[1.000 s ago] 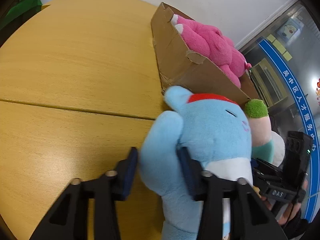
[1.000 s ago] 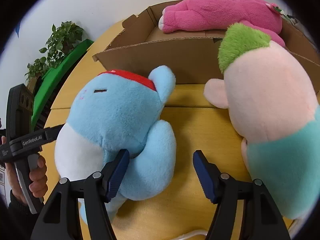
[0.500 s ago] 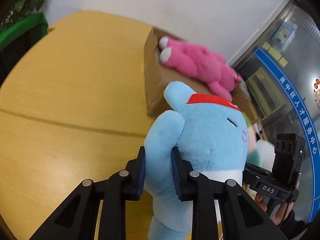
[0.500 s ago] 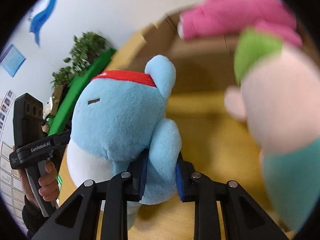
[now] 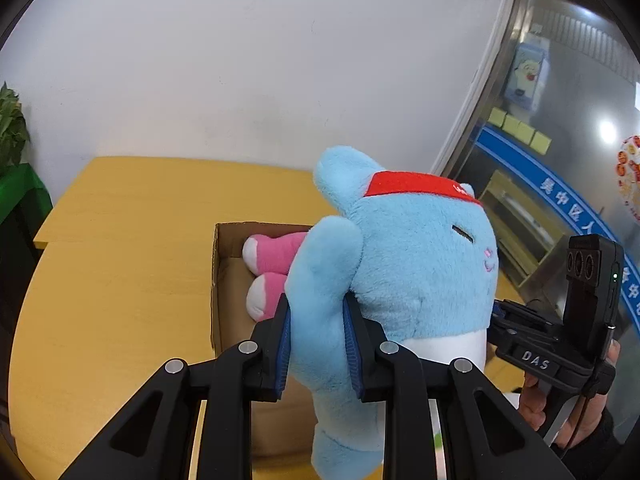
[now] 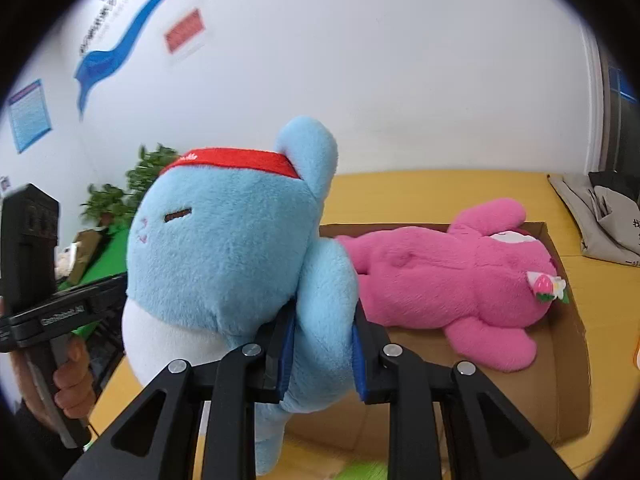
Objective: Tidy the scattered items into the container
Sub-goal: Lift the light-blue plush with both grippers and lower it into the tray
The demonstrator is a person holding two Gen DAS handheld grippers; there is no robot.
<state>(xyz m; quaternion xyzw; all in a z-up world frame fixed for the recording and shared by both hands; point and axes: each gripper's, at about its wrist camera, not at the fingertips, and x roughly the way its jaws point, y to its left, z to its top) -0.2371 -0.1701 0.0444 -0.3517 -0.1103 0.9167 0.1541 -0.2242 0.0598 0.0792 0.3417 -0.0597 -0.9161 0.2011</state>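
A blue plush toy (image 5: 416,264) with a red headband hangs in the air between both grippers. My left gripper (image 5: 316,344) is shut on one of its arms. My right gripper (image 6: 324,348) is shut on its other arm; the toy also shows in the right wrist view (image 6: 224,256). Below and behind it stands an open cardboard box (image 6: 568,344) on the yellow table, with a pink plush bear (image 6: 452,272) lying inside. In the left wrist view the box (image 5: 218,280) and the bear's feet (image 5: 268,256) show behind the toy.
The yellow wooden table (image 5: 120,264) stretches left of the box. A grey bag (image 6: 608,220) lies on the table at far right. Green plants (image 6: 120,196) stand beyond the table's left edge. A white wall is behind.
Both grippers closed on the blue toy's arms and lifted it off the table, up to above the box's near side. The peach and teal plush has dropped out of view.
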